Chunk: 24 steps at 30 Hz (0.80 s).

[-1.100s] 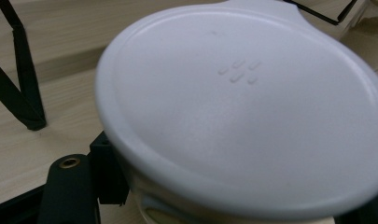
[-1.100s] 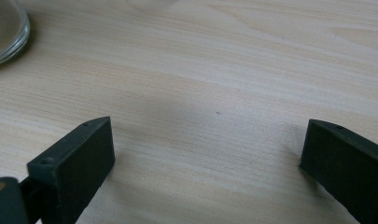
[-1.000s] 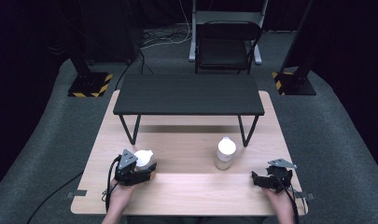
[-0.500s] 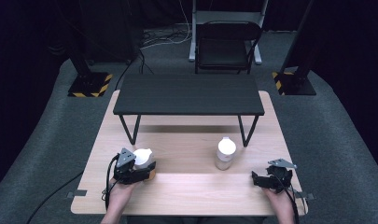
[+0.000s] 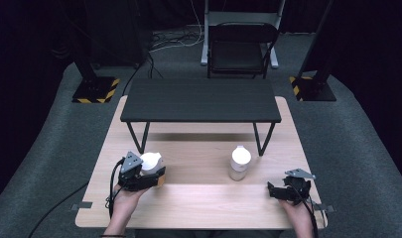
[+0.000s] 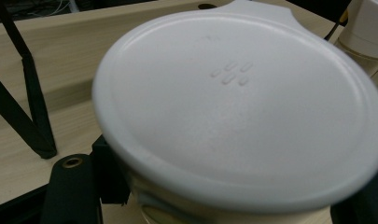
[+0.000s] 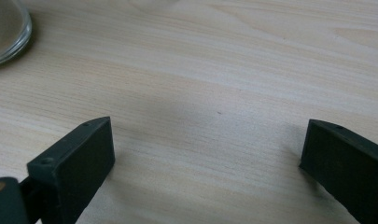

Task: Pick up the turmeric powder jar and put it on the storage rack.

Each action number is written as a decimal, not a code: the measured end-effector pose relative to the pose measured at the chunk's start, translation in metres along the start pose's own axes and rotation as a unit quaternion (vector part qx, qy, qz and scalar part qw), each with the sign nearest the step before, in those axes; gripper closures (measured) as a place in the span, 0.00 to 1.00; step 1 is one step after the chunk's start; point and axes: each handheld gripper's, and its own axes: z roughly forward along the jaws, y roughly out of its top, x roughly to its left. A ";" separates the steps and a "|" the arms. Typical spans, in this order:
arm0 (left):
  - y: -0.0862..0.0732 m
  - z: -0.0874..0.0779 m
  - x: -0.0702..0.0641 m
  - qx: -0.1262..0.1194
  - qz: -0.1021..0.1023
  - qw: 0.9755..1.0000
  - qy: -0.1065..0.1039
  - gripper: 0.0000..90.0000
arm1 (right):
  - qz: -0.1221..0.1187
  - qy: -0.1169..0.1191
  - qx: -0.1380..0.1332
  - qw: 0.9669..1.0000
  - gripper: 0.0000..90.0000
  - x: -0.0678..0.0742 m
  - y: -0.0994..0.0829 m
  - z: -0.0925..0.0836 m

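Wooden table (image 5: 198, 198): white-lidded jar (image 5: 150, 162) clamped between left gripper (image 5: 148, 176) fingers.

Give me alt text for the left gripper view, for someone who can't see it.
A round white lid on a jar looms close to the camera, four small raised marks near its middle, gripped below its rim by the left gripper's black fingers. Behind lie the light wooden table, a black shelf leg at left, and a second white-lidded jar at top right.
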 end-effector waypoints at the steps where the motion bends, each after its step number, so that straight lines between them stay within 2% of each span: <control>1: 0.001 -0.001 0.000 0.000 -0.001 1.000 0.001 0.33 | 0.000 0.000 0.000 1.000 0.02 0.000 0.000 0.000; 14: 0.014 -0.006 0.003 -0.003 -0.002 1.000 0.003 0.33 | -0.001 0.001 0.000 1.000 0.02 0.000 0.000 0.000; 24: 0.029 -0.005 0.002 -0.003 0.005 1.000 0.000 0.33 | -0.002 0.002 0.000 1.000 0.02 0.000 0.000 0.000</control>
